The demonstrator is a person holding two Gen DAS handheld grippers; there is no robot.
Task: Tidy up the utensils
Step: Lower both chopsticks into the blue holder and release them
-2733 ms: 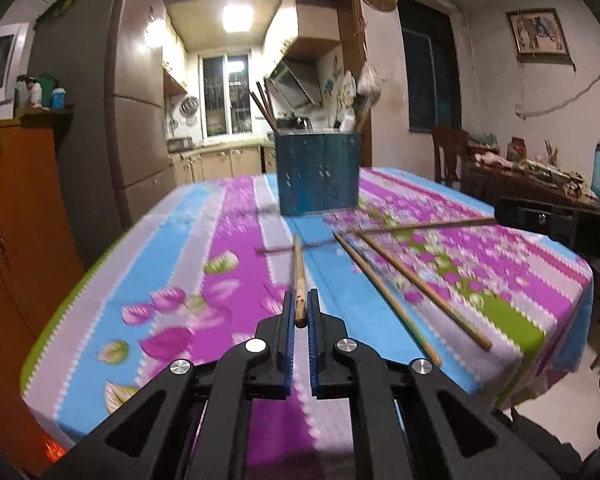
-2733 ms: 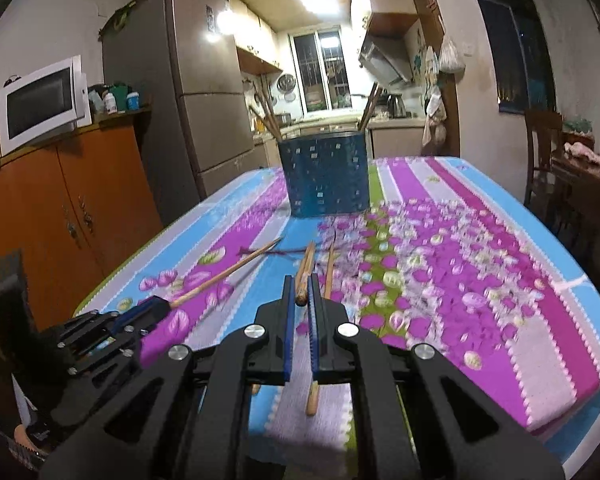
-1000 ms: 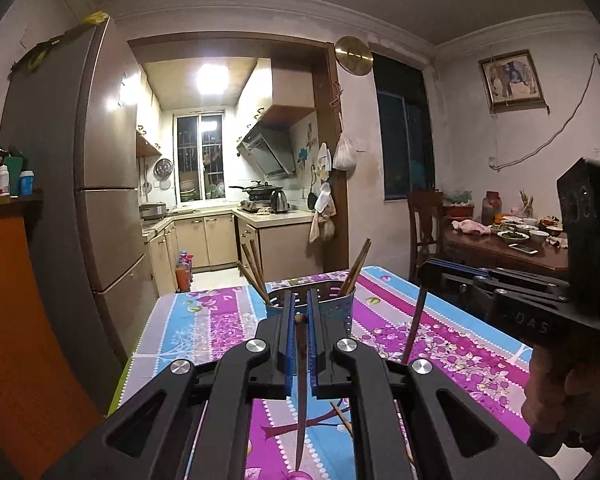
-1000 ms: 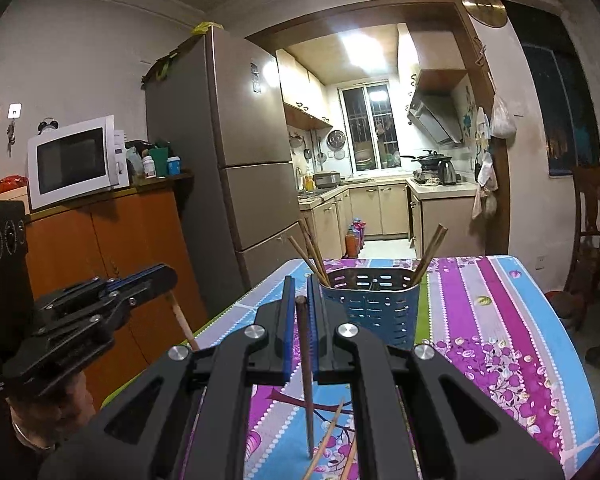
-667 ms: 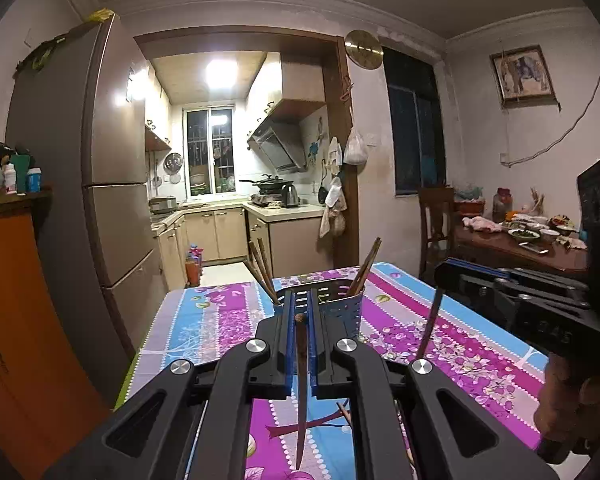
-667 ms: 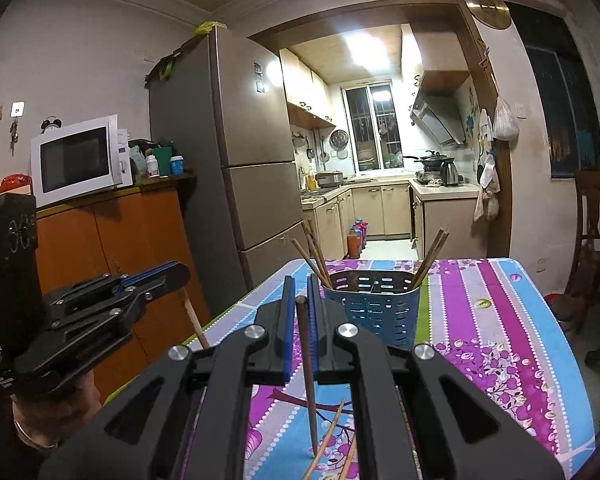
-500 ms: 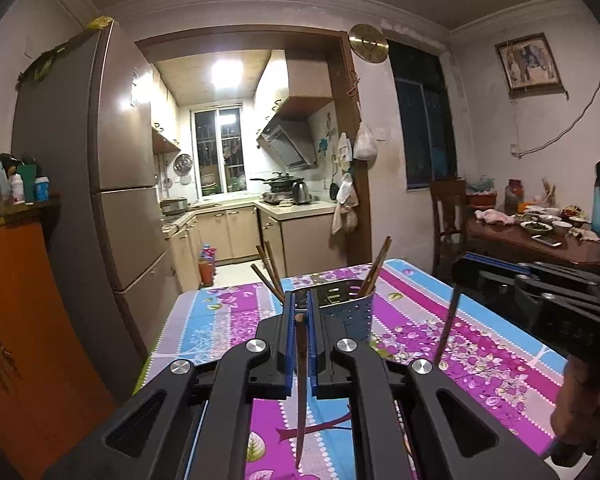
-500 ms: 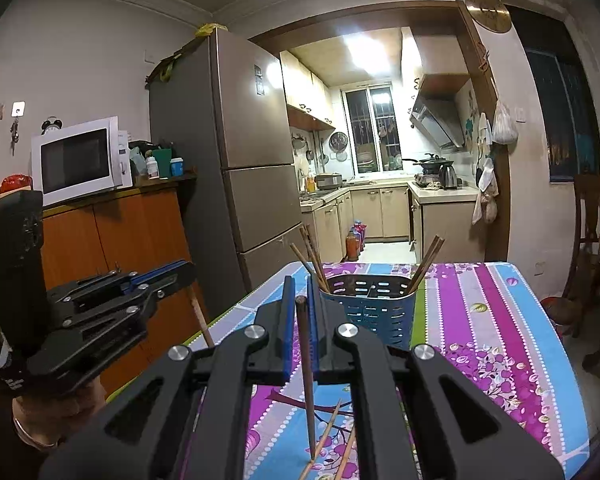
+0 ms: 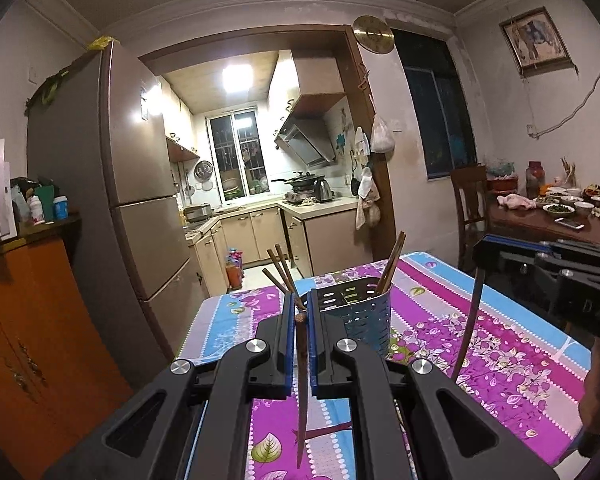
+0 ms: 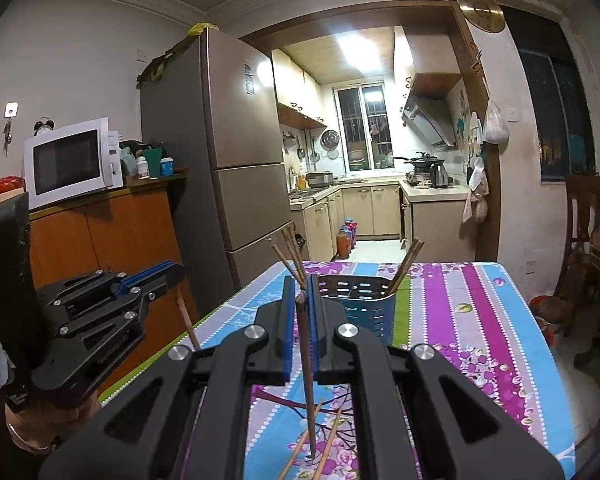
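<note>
Two hand-held grippers are raised above a dining table [image 9: 512, 364] covered in a striped cloth of purple, blue and white with a flower print. The left gripper [image 9: 300, 322] has its blue-lined jaws pressed together on the top end of a dark wooden chopstick [image 9: 301, 392], which hangs almost straight down with its thin tip above the near part of the cloth. The right gripper [image 10: 301, 304] is likewise pinched on the thick end of a second chopstick [image 10: 308, 380] that hangs point down, its tip just above the cloth.

In the right wrist view, two loose chopsticks [image 10: 320, 440] lie on the near part of the table, slanting toward each other beside the hanging tip. Whether the tip touches them cannot be told.

A blue slotted utensil holder [image 10: 360, 306] stands upright farther along the table, beyond both grippers. Several chopsticks [image 10: 292, 256] already lean out of its left side, and a couple more [image 10: 408, 264] lean out to the right.

Each camera also catches the other gripper at its edge: from the left wrist view the right one is at the far right, its chopstick hanging beside the holder; from the right wrist view the left one is at the near left, held by a hand wearing a bracelet.

Behind the table stand a tall grey refrigerator [image 10: 240, 168], a white microwave [image 10: 70, 162] on an orange cabinet [image 10: 108, 232], and a lit kitchen through the doorway
</note>
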